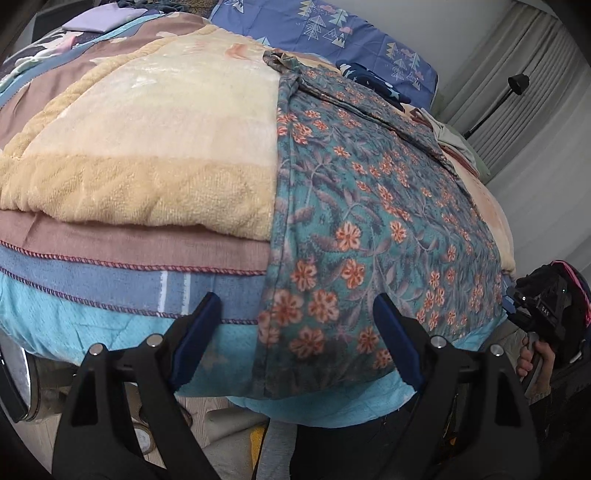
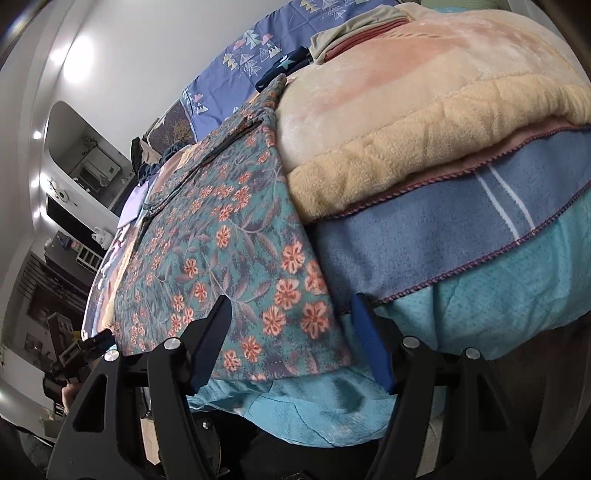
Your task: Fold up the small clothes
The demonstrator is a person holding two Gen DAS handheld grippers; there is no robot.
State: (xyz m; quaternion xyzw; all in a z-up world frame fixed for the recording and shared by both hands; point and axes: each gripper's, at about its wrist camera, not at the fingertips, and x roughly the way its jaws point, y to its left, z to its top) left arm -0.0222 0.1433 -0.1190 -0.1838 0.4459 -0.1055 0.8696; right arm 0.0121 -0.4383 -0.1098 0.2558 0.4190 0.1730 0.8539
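Observation:
A teal floral garment [image 1: 362,229] with orange flowers lies flat along the bed, its near hem hanging over the bed's front edge; it also shows in the right wrist view [image 2: 236,251]. My left gripper [image 1: 299,343] is open, its blue-padded fingers either side of the hem's left corner, not touching it. My right gripper [image 2: 291,343] is open around the hem's right corner. The right gripper also shows at the right edge of the left wrist view [image 1: 543,314]. The left gripper shows at the left edge of the right wrist view [image 2: 81,354].
The garment lies on a cream fleece blanket [image 1: 155,147] over brown, blue and turquoise bedding [image 1: 110,317]. A blue patterned pillow [image 1: 332,29] and other clothes [image 1: 376,79] sit at the head. A lamp stand [image 1: 513,88] and curtains are at right.

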